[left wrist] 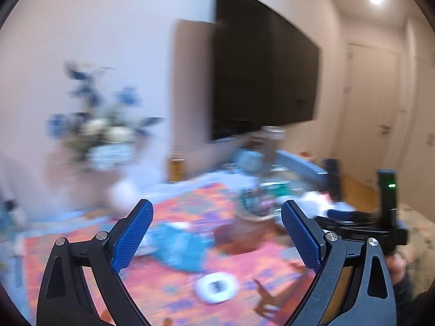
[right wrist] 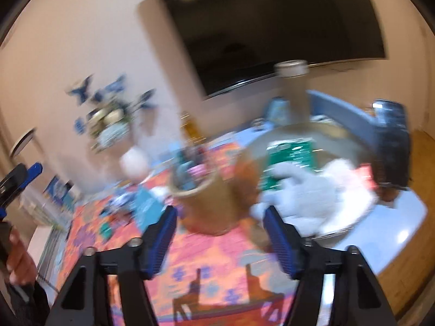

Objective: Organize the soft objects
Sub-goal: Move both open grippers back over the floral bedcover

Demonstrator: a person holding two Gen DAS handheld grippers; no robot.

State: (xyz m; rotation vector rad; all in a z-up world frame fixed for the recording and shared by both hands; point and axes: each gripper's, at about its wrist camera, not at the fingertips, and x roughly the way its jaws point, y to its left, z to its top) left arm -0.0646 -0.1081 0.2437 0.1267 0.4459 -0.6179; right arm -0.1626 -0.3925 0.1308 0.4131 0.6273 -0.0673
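Both views are smeared by motion blur, so small details cannot be read.

The left tongs (left wrist: 217, 233) stand wide apart with nothing between the blue pads. Ahead of them and a little below lies a crumpled teal cloth (left wrist: 178, 247) on the orange and pink patterned cover (left wrist: 168, 293) of the worktop. Just beyond the cloth, toward the right pad, sits a brown piece (left wrist: 242, 237) whose shape I cannot make out. Nearer than the cloth, low between the two arms, lies a small white ring-shaped object (left wrist: 216, 288). To the right of the left tongs the right tongs' black body shows, with a green light.

The right tongs (right wrist: 218, 232) are also spread open and hold nothing. Straight ahead, just past the pad tips, stands a tan woven basket (right wrist: 209, 203) with soft things poking out of its top (teal and pink, too blurred to name). Just right of the right pad, a white fluffy item (right wrist: 315, 193) rests in a wide shallow bowl (right wrist: 339, 226), with a green package (right wrist: 292, 157) behind it. Ahead and to the left, the teal cloth (right wrist: 148, 205) lies on the cover beside the basket.

Far beyond both tongs hang a large dark screen (left wrist: 266, 70) on the wall and a pot of blue and white flowers (left wrist: 108, 127) to its left.
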